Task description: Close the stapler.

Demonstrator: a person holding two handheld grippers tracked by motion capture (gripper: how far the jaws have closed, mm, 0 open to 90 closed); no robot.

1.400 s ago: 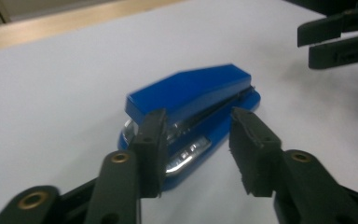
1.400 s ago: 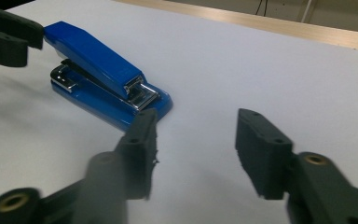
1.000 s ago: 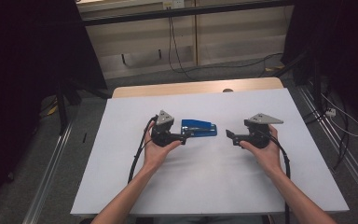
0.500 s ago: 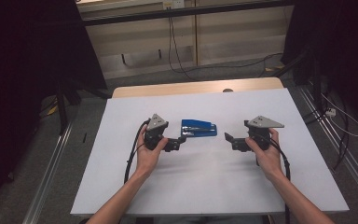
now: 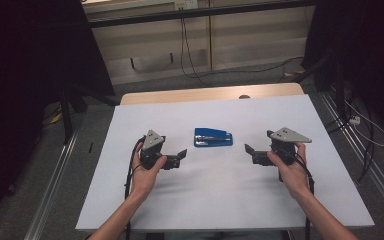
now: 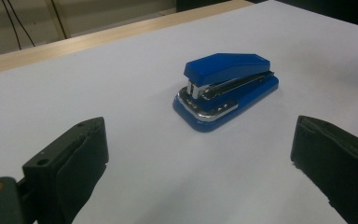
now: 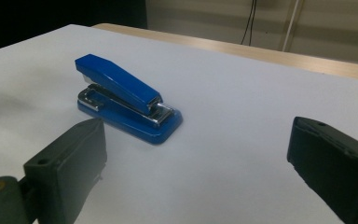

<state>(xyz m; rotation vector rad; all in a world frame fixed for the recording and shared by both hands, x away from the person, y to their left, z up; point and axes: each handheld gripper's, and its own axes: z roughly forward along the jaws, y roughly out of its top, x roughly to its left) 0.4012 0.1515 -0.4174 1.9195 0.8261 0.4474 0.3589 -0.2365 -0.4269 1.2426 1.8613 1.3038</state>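
**Both grippers spread wide, stapler lying loose ahead of them**

I start with the table (image 5: 330, 200) — a wide white sheet over a wooden top, whose bare edge shows as a tan strip beyond the fingertips of both tools. Everything I am handling sits on that white surface.

Next, my two hands. The left hand (image 5: 145, 175) carries the left gripper (image 5: 180, 156), and the right hand (image 5: 287, 172) carries the right gripper (image 5: 248, 151). In the high view the two point inward, towards each other, well apart.

The left gripper (image 6: 198, 172) has its jaws spread wide; the black fingers (image 6: 81, 154) grip nothing, with bare white table between them. The right gripper (image 7: 198, 172) is the same — jaws far apart, fingers (image 7: 74, 158) closed on nothing.

Smallest is the blue stapler (image 5: 213, 137). It lies flat on its base, untouched, ahead of both sets of fingertips and between the two grippers, a little beyond the line joining them. In the left gripper view the stapler (image 6: 226, 88) sits past the fingertips, nearer the right-hand finger's side of the gap, its metal mouth end turned towards me. In the right gripper view the stapler (image 7: 126, 98) lies past the fingertips towards the left-hand finger, near it but clear of contact, its hinged end closest to me.
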